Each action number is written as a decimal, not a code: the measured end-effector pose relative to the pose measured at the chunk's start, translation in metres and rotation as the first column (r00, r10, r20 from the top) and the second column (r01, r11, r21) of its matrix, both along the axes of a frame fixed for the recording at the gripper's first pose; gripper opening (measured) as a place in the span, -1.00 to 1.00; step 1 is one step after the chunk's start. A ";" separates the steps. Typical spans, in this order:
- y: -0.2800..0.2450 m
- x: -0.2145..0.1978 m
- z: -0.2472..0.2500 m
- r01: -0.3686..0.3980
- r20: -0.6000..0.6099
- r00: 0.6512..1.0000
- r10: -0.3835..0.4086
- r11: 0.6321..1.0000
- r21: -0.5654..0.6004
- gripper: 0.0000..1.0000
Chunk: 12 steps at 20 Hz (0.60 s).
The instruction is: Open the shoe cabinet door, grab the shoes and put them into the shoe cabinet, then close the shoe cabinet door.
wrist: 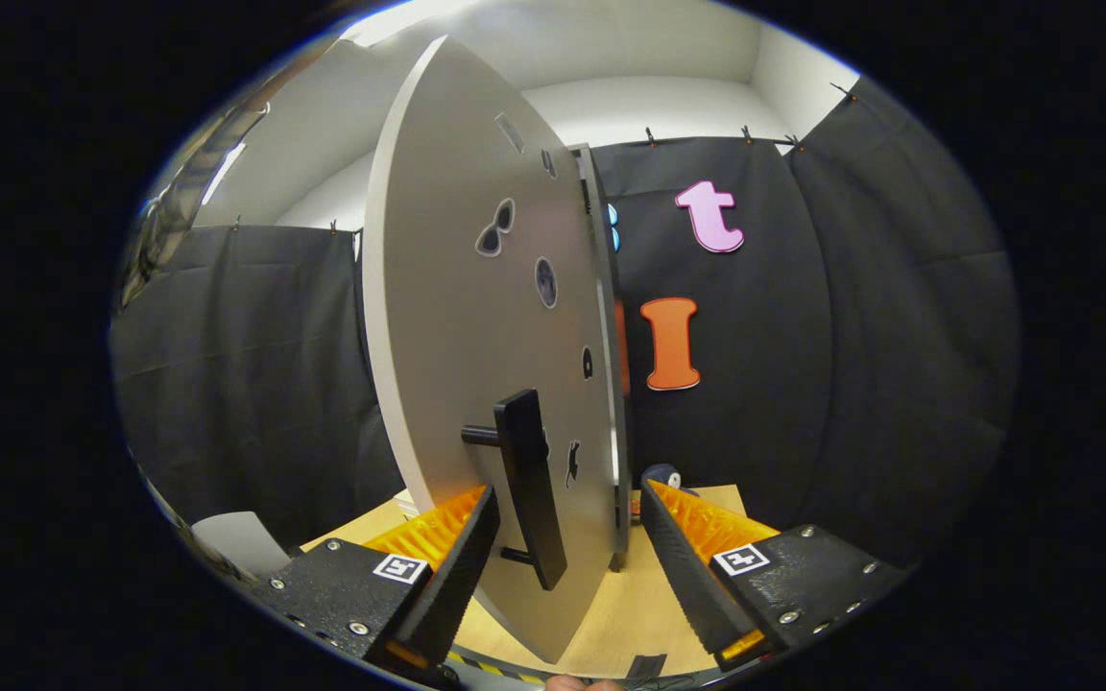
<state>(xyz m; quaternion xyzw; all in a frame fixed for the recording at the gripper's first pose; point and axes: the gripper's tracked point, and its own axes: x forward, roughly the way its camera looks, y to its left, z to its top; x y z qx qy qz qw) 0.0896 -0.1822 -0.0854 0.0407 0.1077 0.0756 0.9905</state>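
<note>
Swinging out toward the camera, the pale grey flat-panel shoe cabinet door stands partly open, seen almost edge-on, with its outer face turned left and several small dark stickers dotted across it (sunglasses and oval shapes among them). A black bar-shaped door handle stands off that face on two short posts, low on the panel. The gripper is spread wide, its two fingers set on either side of the door's lower part: the left finger lies just left of the handle, near it, and the right finger sits to the right of the door's edge, apart from it. Neither finger clearly presses on anything, so nothing is held. Behind the door's far edge, the thin grey side of the shoe cabinet rises upright. On the light wooden floor just beyond the right finger, a small rounded dark-and-white object peeks out; whether it is a shoe cannot be told. Black cloth hangs around the booth, with white wall above.
</note>
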 end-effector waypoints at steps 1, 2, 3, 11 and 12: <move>0.011 0.002 -0.001 -0.003 -0.004 1.000 0.003 1.000 -0.002 0.86; 0.018 0.004 -0.003 -0.007 -0.009 1.000 0.007 1.000 -0.011 0.85; 0.022 0.005 -0.005 -0.007 -0.019 1.000 0.007 1.000 -0.019 0.85; 0.062 0.029 -0.005 0.005 -0.040 0.999 -0.007 0.999 -0.050 0.85; 0.068 0.033 -0.006 0.010 -0.046 0.999 -0.013 0.999 -0.049 0.85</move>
